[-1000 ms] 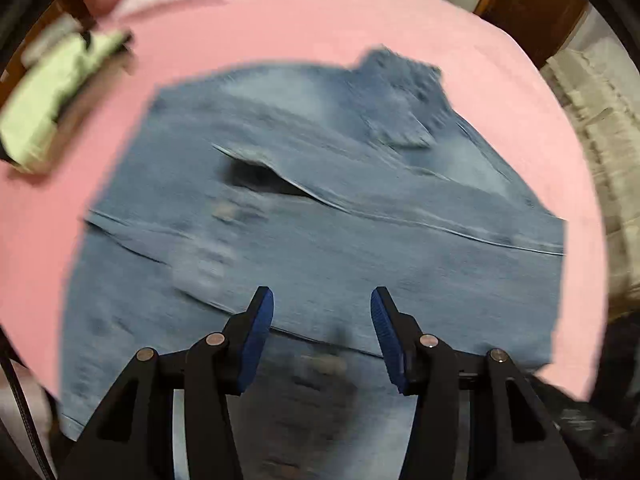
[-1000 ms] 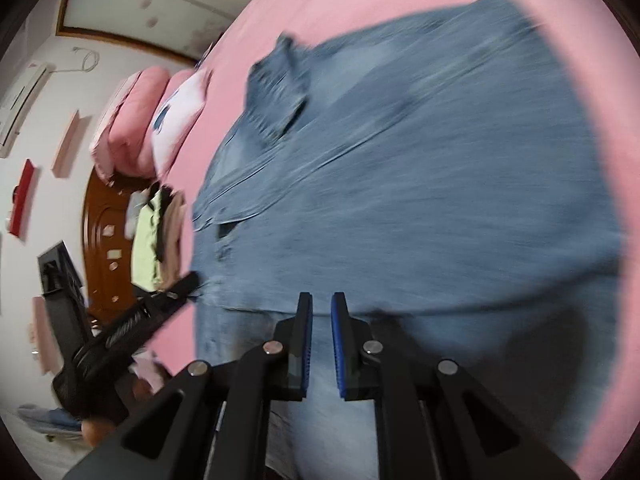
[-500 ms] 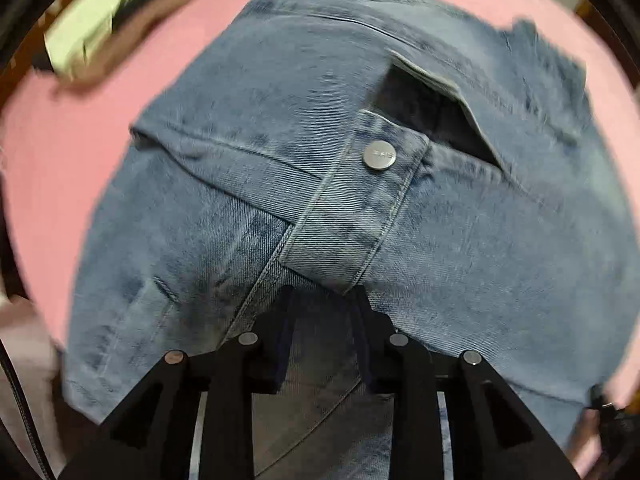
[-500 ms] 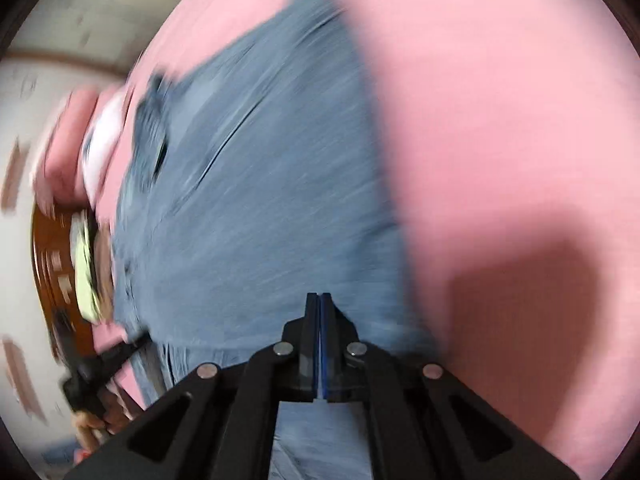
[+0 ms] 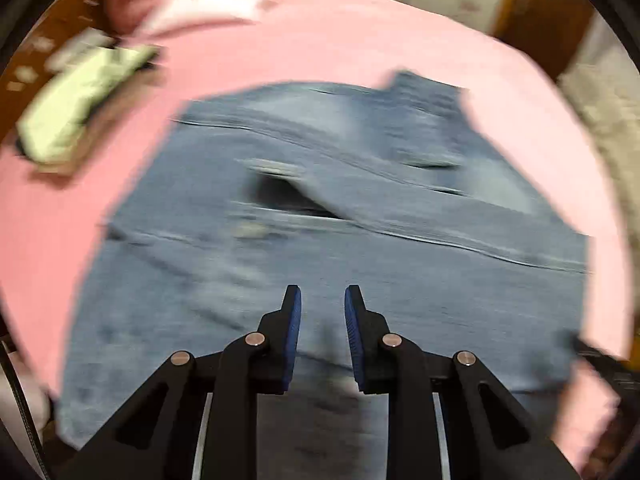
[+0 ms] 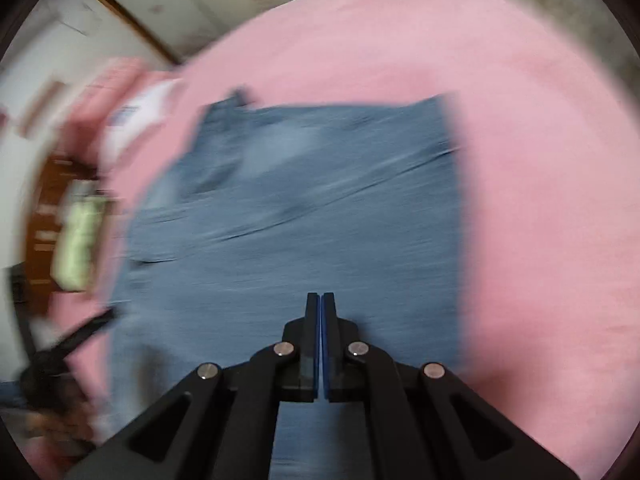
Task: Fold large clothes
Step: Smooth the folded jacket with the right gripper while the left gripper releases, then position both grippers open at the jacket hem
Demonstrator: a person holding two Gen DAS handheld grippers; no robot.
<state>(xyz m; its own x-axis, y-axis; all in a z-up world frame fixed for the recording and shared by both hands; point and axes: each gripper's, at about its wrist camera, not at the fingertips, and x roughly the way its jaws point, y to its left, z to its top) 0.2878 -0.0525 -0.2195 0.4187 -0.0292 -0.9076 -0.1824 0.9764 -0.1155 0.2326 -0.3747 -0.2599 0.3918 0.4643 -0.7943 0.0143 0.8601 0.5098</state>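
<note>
A blue denim garment [image 5: 340, 240] lies folded flat on the pink bed [image 5: 320, 40]; it also shows in the right wrist view [image 6: 320, 200]. My left gripper [image 5: 322, 300] is open and empty, held above the near part of the denim. My right gripper [image 6: 321, 300] is shut with nothing between its pads, above the near edge of the denim. Both views are blurred by motion.
A folded pale green garment [image 5: 80, 108] lies at the bed's far left, also in the right wrist view [image 6: 78, 240]. Pink and white pillows [image 5: 200, 0] sit at the head of the bed. The other gripper's handle [image 6: 68, 352] shows at lower left.
My left gripper has opened and lifted back from the denim's buttoned flap. My right gripper stayed shut and swung back over the garment's near edge.
</note>
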